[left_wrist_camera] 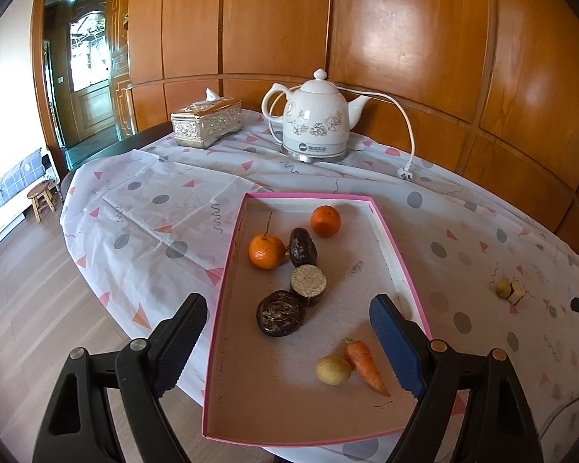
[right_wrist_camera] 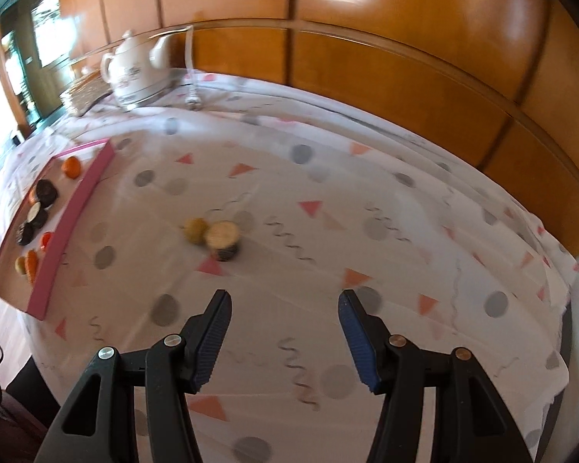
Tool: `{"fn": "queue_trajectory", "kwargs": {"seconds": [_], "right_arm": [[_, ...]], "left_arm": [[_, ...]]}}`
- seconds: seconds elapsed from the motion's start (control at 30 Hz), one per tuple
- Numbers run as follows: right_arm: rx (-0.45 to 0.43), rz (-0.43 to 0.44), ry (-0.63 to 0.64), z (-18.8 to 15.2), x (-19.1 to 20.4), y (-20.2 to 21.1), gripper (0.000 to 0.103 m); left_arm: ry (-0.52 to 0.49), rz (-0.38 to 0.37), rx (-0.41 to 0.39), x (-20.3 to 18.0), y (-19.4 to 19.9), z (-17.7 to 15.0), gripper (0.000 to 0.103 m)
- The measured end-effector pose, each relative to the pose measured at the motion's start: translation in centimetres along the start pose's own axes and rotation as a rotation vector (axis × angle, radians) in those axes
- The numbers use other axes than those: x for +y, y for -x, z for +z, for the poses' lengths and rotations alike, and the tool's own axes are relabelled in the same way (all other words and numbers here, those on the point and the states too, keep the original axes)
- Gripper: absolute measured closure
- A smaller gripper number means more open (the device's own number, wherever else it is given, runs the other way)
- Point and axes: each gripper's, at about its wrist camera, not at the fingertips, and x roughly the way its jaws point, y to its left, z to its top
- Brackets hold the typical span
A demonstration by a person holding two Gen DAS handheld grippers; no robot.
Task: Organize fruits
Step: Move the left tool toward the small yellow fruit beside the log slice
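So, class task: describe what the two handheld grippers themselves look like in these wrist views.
Both match. The left gripper and right gripper each have black plastic linkage arms with cut-out slots and round silver and brass-coloured pivot pins. One ribbed finger pad is black, the other blue. No sleeves or hands show.

Your worktop (left_wrist_camera: 143,208) is an oval surface under a white cloth (right_wrist_camera: 328,212) printed with grey dots, pink triangles and squiggles. On the cloth you have a shallow pink-rimmed tray (left_wrist_camera: 227,281) near the front edge. At the back by the wooden wall stand a white floral kettle (left_wrist_camera: 314,123) on its base and, just left of it, a gilded tissue box (left_wrist_camera: 206,123). The kettle's plug (left_wrist_camera: 405,173) lies loose on the cloth. Well right of the tray, a small yellow fruit (right_wrist_camera: 196,230) touches a short round block (right_wrist_camera: 223,241).
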Motion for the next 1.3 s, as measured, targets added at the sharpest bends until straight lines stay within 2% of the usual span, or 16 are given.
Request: {"fn": "queue_trajectory", "kwargs": {"seconds": [0.3,0.47,0.77,0.87,1.0,1.3], "right_arm": [[0.001,-0.082,-0.142,-1.7,-6.5,0.1,0.045],[-0.007,-0.122,-0.261,-2.9,-10.1,0.0,0.045],[0.023,-0.329,-0.56,-5.1,-16.9,0.5,0.045],[0.008,-0.335,-0.69,-6.2,-19.2,1.3,0.045],[0.024,-0.338,-0.79,-7.4,-21.0,1.5,0.045],[0.025,-0.352,-0.801,-7.6,-21.1,1.8,0.045]], "left_arm": [[-0.03,-0.012,0.007,-1.1,-0.1,-0.1,0.016],[-0.049,-0.022,0.009,-1.7,-0.1,-0.1,0.016],[-0.081,-0.036,0.017,-3.0,-0.2,-0.3,0.016],[-0.094,-0.042,0.025,-3.6,-0.5,-0.4,0.016],[-0.109,-0.056,0.036,-4.3,-0.8,-0.5,0.016],[-0.149,-0.112,0.058,-6.2,-1.2,-0.5,0.017]]}}
